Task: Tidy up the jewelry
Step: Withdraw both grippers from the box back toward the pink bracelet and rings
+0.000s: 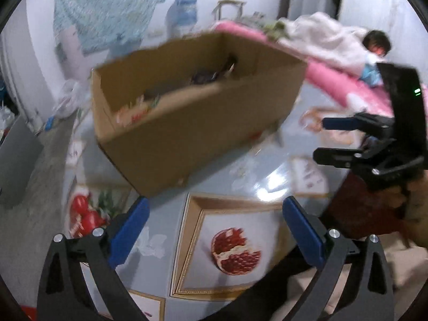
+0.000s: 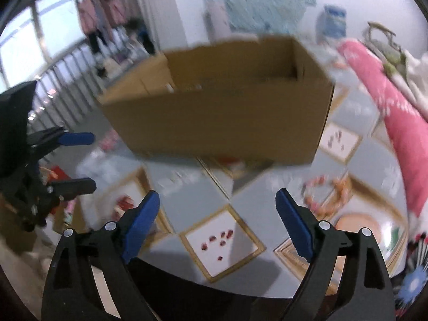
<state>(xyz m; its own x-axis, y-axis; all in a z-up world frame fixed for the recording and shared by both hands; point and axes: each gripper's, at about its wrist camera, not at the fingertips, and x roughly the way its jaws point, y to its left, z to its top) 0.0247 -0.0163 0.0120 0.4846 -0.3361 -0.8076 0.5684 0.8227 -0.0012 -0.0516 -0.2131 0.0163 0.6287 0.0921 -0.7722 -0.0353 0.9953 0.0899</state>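
Cardboard box (image 2: 219,107) stands ahead of both spread, empty grippers, left gripper (image 1: 214,230) and right gripper (image 2: 218,222), beaded bracelets (image 2: 327,195) beside it; no writing legible.

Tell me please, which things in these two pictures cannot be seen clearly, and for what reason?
- Contents of the cardboard box: in the left wrist view its near wall hides most; only blurred colourful bits show. In the right wrist view, the wall and motion blur hide the inside.
- Bead bracelets on the table: right wrist view, motion blur; single beads and count unreadable.
- Items at the right edge: right wrist view, cut off by the lens rim.
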